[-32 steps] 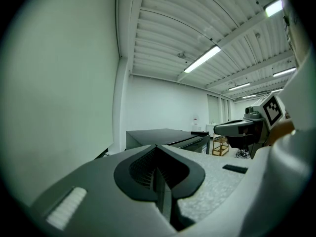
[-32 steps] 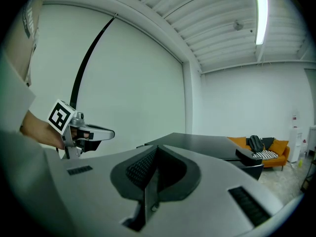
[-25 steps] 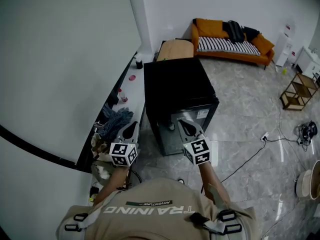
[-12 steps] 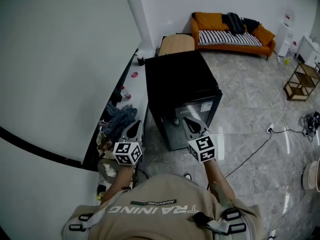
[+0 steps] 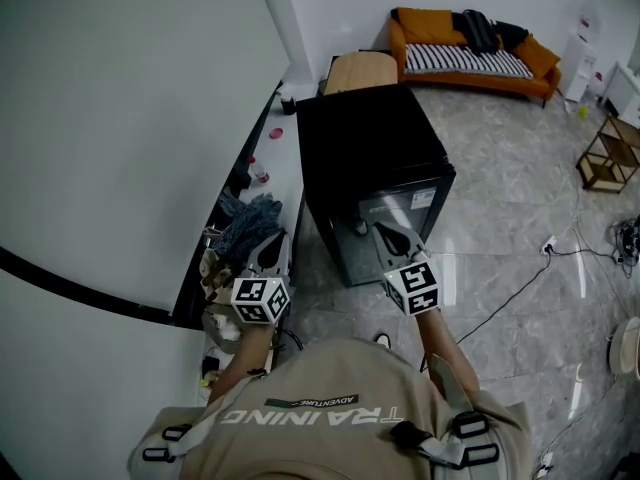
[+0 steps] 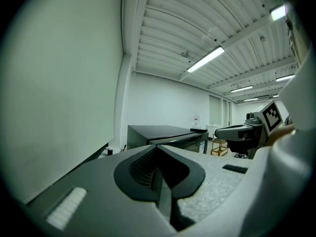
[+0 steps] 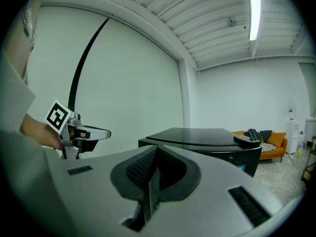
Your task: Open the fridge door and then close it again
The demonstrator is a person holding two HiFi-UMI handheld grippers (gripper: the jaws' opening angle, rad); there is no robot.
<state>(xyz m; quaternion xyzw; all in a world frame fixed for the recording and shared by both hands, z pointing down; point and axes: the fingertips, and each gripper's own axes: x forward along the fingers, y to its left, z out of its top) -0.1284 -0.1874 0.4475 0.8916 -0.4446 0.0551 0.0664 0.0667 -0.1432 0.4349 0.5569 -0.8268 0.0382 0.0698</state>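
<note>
While the left claw [image 5: 276, 240] and the right claw [image 5: 381, 229] are both clenched on nothing, near the front of the black fridge [image 5: 370, 148] on the floor [image 5: 520, 208], the right should release, then catch the edge of the shut door [image 5: 418, 204] squarely.

We see a black fridge [image 5: 372, 143], an orange sofa [image 5: 425, 26] with a black-and-white striped cover [image 5: 455, 58], and a grey marbled floor [image 5: 520, 198].
</note>
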